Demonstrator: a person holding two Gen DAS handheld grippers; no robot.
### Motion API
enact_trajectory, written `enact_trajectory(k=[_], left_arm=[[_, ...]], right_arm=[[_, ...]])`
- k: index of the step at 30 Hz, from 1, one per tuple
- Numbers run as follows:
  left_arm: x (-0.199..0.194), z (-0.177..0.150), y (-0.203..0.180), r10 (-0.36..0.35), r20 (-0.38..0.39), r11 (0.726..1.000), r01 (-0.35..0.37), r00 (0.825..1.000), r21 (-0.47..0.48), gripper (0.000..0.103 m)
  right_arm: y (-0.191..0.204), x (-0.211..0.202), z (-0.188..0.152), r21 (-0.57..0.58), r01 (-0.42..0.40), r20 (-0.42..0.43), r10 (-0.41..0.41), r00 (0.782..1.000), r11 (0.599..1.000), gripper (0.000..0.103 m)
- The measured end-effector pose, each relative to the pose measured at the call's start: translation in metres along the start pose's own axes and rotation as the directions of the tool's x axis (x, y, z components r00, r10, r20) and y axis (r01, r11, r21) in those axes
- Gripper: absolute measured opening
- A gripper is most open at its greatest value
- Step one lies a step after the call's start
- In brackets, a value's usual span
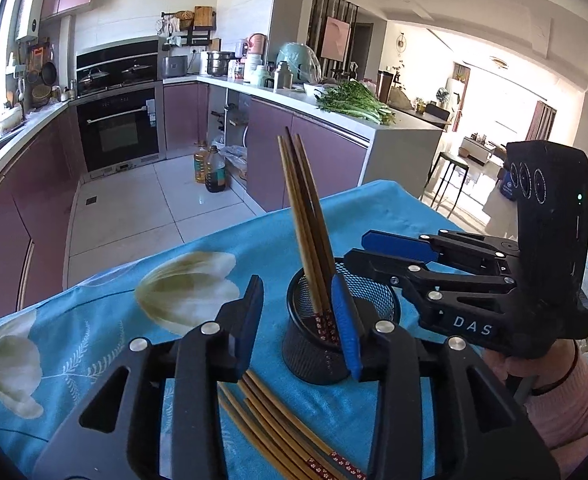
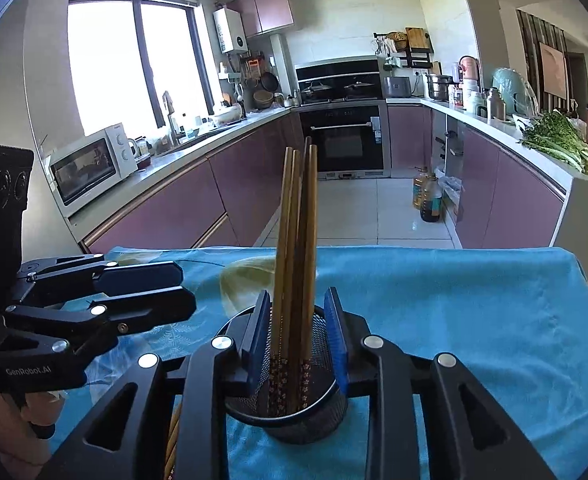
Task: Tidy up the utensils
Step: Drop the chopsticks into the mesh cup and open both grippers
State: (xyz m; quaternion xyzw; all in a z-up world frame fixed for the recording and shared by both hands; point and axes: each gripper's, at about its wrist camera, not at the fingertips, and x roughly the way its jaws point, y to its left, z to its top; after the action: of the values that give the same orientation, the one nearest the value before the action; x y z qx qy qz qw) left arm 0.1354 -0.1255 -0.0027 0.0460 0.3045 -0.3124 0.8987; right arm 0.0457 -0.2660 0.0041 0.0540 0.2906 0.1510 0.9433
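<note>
Near the table's front edge, loose brown wooden chopsticks (image 1: 278, 428) lie beneath the parted, empty left gripper (image 1: 298, 340): light, stiff, slippery, likely best pinched mid-shaft; right gripper (image 2: 298, 340) parted around those standing in the black mesh cup (image 2: 286, 412).

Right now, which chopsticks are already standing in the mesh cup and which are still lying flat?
The upright chopsticks stand in the mesh cup; the loose chopsticks lie flat on the blue cloth, nearer the camera.

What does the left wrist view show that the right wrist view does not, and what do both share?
Left wrist only: loose chopsticks spread flat on the cloth, and a living room. Right wrist only: a window and microwave. Both: the mesh cup holding upright chopsticks, the oven and the greens.
</note>
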Motion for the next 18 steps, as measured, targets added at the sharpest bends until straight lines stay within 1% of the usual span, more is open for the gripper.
enact_trajectory(k=[2,5,9,13,16,18], left_arm=[[-0.014,-0.008,0.004,0.034,0.025,0.999,-0.034,0.999,-0.002,0.038],[-0.032,-0.023,0.015,0.065,0.036,0.998,-0.064,0.997,-0.022,0.04],[-0.047,-0.047,0.03,0.09,0.008,0.994,-0.09,0.996,-0.057,0.042],[-0.048,-0.074,0.041,0.107,-0.058,0.991,-0.111,0.993,-0.075,0.043],[-0.041,-0.092,0.045,0.093,-0.109,0.991,-0.103,0.99,-0.088,0.043],[-0.036,-0.103,0.045,0.086,-0.139,0.991,-0.099,0.987,-0.09,0.043]], right_arm=[[0.005,-0.01,-0.004,-0.012,-0.015,0.016,0.015,1.0,1.0,0.034],[0.014,-0.023,-0.012,-0.04,-0.05,0.027,0.051,0.998,0.998,0.036],[0.026,-0.033,-0.025,-0.079,-0.096,0.011,0.097,0.995,0.992,0.037],[0.039,-0.03,-0.041,-0.102,-0.14,-0.053,0.135,0.989,0.985,0.037],[0.047,-0.017,-0.056,-0.1,-0.168,-0.121,0.155,0.98,0.981,0.037],[0.052,-0.005,-0.068,-0.086,-0.184,-0.174,0.167,0.97,0.979,0.037]])
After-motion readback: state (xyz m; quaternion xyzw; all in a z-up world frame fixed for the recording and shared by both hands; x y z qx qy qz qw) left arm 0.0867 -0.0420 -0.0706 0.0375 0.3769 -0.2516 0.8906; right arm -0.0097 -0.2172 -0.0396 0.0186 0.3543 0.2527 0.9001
